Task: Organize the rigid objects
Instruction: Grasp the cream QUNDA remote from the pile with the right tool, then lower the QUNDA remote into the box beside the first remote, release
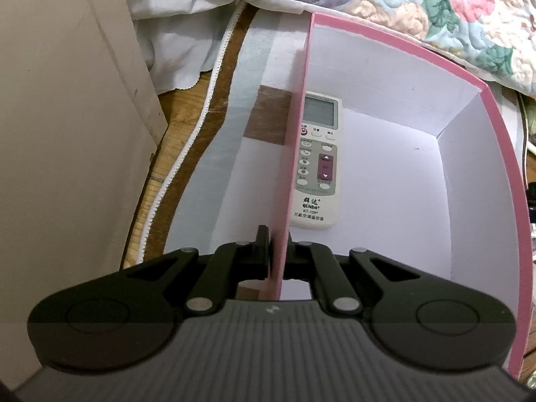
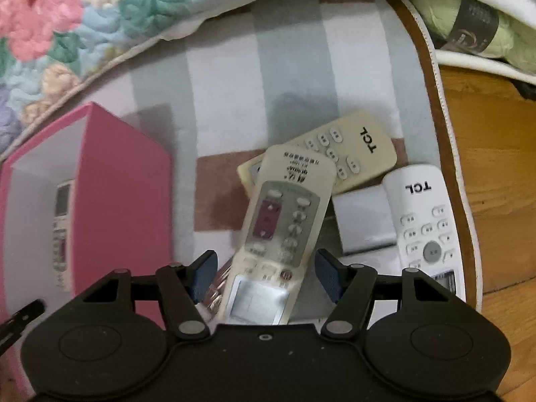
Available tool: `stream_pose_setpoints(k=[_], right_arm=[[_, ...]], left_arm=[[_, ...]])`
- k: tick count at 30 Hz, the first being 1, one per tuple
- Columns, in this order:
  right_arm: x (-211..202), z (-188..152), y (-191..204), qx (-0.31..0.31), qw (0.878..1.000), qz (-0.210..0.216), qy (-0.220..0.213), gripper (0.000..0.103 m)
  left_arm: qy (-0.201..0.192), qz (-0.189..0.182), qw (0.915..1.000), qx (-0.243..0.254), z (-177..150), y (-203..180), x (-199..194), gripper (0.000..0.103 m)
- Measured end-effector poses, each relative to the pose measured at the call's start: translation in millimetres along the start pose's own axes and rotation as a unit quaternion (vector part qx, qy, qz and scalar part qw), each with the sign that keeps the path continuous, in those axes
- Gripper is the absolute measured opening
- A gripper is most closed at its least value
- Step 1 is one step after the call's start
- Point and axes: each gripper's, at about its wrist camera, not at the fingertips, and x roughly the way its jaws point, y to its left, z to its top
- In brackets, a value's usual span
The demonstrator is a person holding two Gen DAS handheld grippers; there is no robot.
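A pink box (image 1: 495, 154) with a white inside holds one white remote (image 1: 316, 164) lying flat. My left gripper (image 1: 278, 254) is shut on the box's near left wall. In the right wrist view the pink box (image 2: 124, 184) stands at the left with that remote (image 2: 62, 231) inside. My right gripper (image 2: 264, 271) is open, its fingers on either side of a cream remote (image 2: 281, 231) that lies across a beige TCL remote (image 2: 348, 147). A white TCL remote (image 2: 425, 224) lies at the right.
Everything rests on a striped grey, white and brown mat (image 2: 227, 77) on a wooden floor (image 2: 495, 167). A floral quilt (image 2: 67, 26) hangs along the back. A small white block (image 2: 365, 221) lies between the remotes. A beige cabinet side (image 1: 67, 134) stands at the left.
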Motion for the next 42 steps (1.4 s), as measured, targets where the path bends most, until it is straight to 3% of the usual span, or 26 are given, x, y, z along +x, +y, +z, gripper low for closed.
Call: stream_pose_setpoints(k=[5,10,23,30,37,42], right_arm=[[15.8,3.3,6.8,-0.019,0.999,-0.027,-0.013,0.071],[20.2,-2.2,18.4,-0.056,0.997,-0.049,-0.033,0.065],[-27.7,-32.0,23.6,-0.083,0.991,-0.029,-0.103,0.062],[-58.8,-52.3,32.6,-0.137,0.974,-0.018,-0.178,0.058],[-73.0,-58.7,33.3,-0.157,0.963,0.014,-0.219,0.058],[-111.9,-66.0,44.0,-0.17,0.95,0.037,-0.258,0.058]], left_arm=[[-0.001,0.001,1.0,0.003,0.0,-1.2,-0.2,0.005],[-0.001,0.002,1.0,0.004,-0.3,-1.6,0.2,0.005],[-0.001,0.002,1.0,0.001,0.1,-1.3,0.7,0.005],[0.0,0.0,1.0,0.001,0.7,-0.7,0.8,0.005],[0.0,0.0,1.0,0.001,0.8,-0.3,0.7,0.005],[0.0,0.0,1.0,-0.002,0.8,-0.1,0.7,0.005]])
